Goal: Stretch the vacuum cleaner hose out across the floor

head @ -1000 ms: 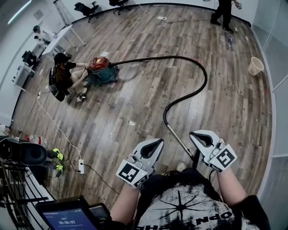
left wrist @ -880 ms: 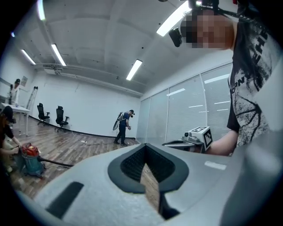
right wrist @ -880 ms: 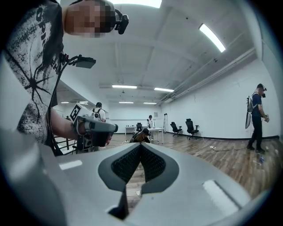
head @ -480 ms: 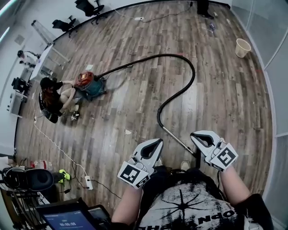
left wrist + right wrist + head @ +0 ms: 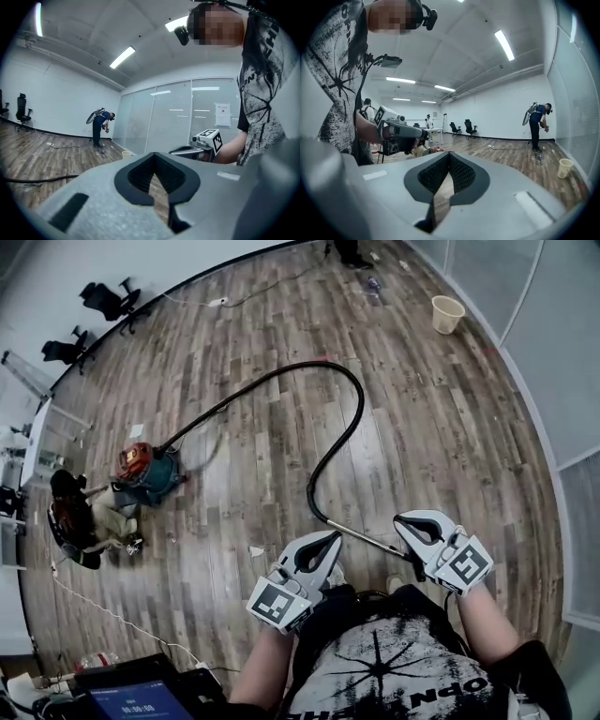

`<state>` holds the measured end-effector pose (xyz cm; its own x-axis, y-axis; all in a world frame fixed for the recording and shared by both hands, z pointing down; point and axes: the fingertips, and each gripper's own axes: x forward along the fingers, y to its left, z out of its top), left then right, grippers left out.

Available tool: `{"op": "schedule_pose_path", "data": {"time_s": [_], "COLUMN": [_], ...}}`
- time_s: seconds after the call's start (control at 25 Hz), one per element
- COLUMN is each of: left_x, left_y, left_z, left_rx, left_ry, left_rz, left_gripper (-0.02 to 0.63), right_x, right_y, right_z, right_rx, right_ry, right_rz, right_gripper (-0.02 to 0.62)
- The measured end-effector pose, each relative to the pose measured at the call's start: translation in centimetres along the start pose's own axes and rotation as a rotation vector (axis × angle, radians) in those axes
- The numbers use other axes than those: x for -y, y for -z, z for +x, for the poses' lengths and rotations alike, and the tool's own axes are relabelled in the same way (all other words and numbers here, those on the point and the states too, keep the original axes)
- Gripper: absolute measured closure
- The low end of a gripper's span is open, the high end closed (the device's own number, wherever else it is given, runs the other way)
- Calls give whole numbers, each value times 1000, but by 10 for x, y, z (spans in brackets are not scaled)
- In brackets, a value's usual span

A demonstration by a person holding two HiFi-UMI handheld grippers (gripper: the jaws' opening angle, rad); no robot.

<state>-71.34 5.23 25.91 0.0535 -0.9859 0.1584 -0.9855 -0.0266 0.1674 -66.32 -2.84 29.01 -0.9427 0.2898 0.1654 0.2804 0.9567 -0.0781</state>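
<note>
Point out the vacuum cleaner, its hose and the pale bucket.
vacuum cleaner [image 5: 136, 460], head view, its red top.
hose [image 5: 361, 399], head view, the far bend.
pale bucket [image 5: 445, 322], head view, its outer wall.

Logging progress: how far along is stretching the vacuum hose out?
Nothing looks done: the hose lies in a bend between the vacuum cleaner and its metal tube by the feet. Nothing in hand: left gripper and right gripper are shut, empty. Left: pull it straight.
</note>
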Motion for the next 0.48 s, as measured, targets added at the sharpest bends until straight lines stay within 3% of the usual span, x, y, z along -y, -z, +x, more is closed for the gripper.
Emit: {"op": "schedule_pose_path", "data": {"time_s": [0.24, 0.48], "left_x": [-42, -47], "left_y": [-9, 12], "left_z": [2, 10], "left_rx": [66, 33], "left_ry": [163, 284], "left_rz": [14, -24], "left_gripper": [604, 604], "right_x": [5, -8], "right_y": [-14, 2], "right_z": [44, 52], "right_rx": [-5, -47], "right_ry": [127, 215], "right_rz": [-7, 18], "right_gripper": [588, 588]}}
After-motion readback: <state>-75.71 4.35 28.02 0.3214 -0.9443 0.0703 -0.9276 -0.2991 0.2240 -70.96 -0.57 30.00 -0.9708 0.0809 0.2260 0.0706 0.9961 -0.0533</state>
